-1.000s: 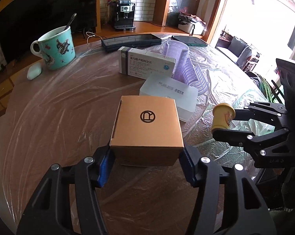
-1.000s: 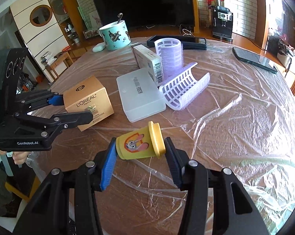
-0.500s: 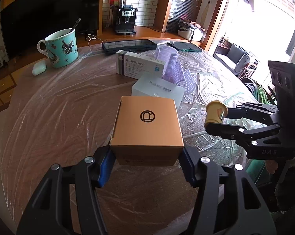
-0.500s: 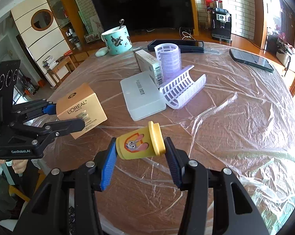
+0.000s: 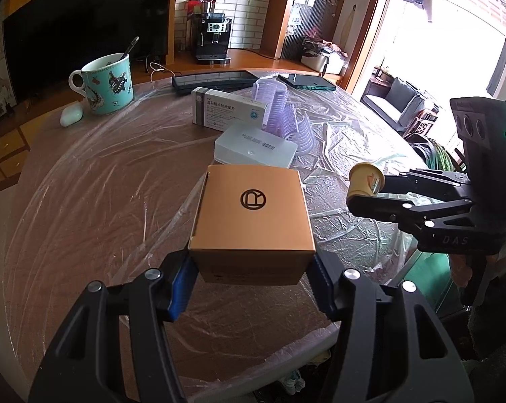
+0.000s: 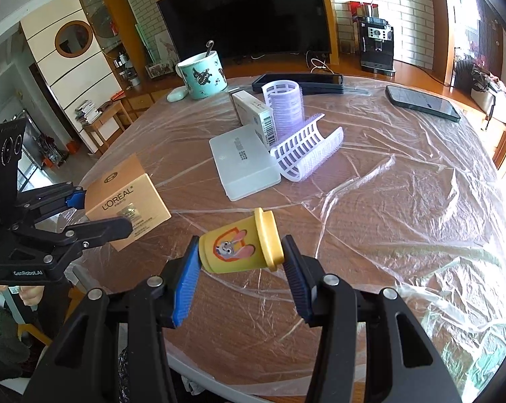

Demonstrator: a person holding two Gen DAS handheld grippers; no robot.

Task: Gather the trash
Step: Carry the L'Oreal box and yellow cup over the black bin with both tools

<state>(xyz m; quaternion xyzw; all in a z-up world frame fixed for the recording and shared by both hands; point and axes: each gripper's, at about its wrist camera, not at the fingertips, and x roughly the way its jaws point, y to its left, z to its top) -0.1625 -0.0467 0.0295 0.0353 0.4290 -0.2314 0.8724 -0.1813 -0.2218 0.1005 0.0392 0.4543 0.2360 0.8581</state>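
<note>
Through the left wrist view, my left gripper (image 5: pixel 251 273) has its jaws clamped on the tan cardboard box (image 5: pixel 253 221) at lower centre. Since a second ago the box has come up and back from the tabletop (image 5: pixel 95 208), with the frosted plastic case (image 5: pixel 254 146) now further up the frame. At right, the right gripper (image 5: pixel 374 189) carries the yellow cup (image 5: pixel 365 179).

Through the right wrist view, its jaws grip that cup (image 6: pixel 241 247) sideways, barely shifted. Both pieces look ready for a bin I cannot see.

"L'ORÉAL" on tan box (image 6: pixel 128 201); "GenRobot.AI", seemingly, tool (image 6: pixel 101 215).
</note>
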